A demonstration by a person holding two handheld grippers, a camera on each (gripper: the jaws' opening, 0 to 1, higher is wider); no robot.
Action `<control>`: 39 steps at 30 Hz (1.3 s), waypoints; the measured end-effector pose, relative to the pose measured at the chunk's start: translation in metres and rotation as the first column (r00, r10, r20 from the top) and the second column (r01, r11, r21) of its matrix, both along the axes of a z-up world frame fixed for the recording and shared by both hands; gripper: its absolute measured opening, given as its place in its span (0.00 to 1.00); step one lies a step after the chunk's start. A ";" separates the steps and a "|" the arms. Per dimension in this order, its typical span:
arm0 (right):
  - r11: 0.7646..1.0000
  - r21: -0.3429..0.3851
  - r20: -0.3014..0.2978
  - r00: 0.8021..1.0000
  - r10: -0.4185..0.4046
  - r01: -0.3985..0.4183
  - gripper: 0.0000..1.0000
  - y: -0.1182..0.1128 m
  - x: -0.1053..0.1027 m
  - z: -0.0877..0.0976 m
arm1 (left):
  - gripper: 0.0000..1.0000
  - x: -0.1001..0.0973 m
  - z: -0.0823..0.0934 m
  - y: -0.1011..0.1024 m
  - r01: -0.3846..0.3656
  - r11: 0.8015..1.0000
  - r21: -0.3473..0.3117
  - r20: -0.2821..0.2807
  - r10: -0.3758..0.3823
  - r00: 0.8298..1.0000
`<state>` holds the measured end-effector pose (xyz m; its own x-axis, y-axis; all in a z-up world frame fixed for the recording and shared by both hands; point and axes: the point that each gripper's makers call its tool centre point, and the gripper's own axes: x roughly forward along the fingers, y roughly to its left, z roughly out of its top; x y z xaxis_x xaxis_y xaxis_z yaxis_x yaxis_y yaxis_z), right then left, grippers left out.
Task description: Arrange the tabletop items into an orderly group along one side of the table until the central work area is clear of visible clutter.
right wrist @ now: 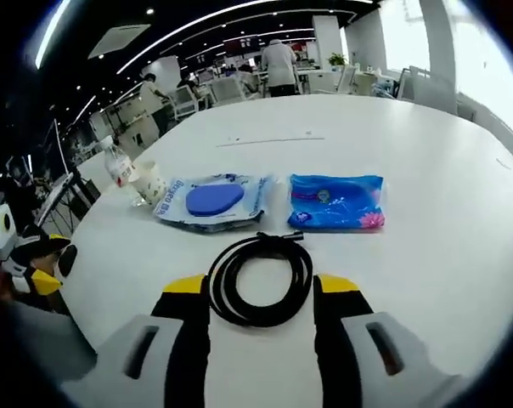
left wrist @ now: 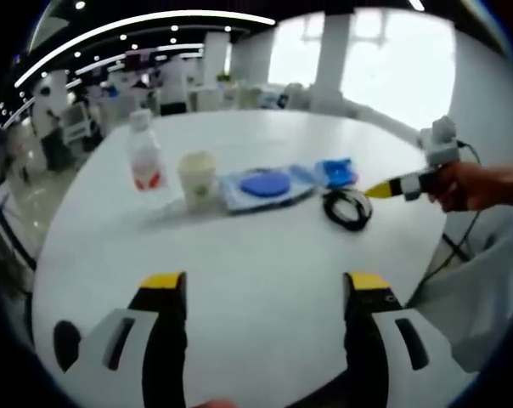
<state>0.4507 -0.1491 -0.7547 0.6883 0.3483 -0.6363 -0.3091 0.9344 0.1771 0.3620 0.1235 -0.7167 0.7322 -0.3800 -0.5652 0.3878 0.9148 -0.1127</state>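
The round white desk (right wrist: 426,221) carries a row of items near its middle. Largest is the flat clear packet with a blue oval lid (right wrist: 212,201), lying between the pale paper cup (right wrist: 152,182) and the bright blue patterned wipes pack (right wrist: 336,202); the clear plastic bottle with a red label (left wrist: 144,156) stands just beside the cup on its far side. The coiled black cable (right wrist: 260,279) lies in front of the packs, between the spread tips of the right tongs (right wrist: 262,287), untouched as far as can be seen. The left tongs (left wrist: 263,282) are spread wide over bare desk, well apart from the row and pinching nothing.
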 end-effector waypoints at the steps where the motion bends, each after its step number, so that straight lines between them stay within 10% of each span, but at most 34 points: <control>1: 1.000 0.007 0.000 1.000 0.006 -0.006 0.53 0.001 -0.002 0.001 | 0.74 0.000 0.000 -0.001 0.006 1.000 0.002 0.003 -0.006 1.000; 17: 0.989 0.061 0.102 0.986 0.130 -0.137 0.73 0.007 -0.028 0.031 | 0.82 0.000 -0.004 0.002 0.002 1.000 0.015 -0.004 -0.002 1.000; 39: 0.986 0.136 0.095 0.992 0.080 -0.093 0.80 0.006 -0.067 0.039 | 0.84 -0.019 0.003 0.031 -0.031 0.998 0.048 -0.025 0.032 0.999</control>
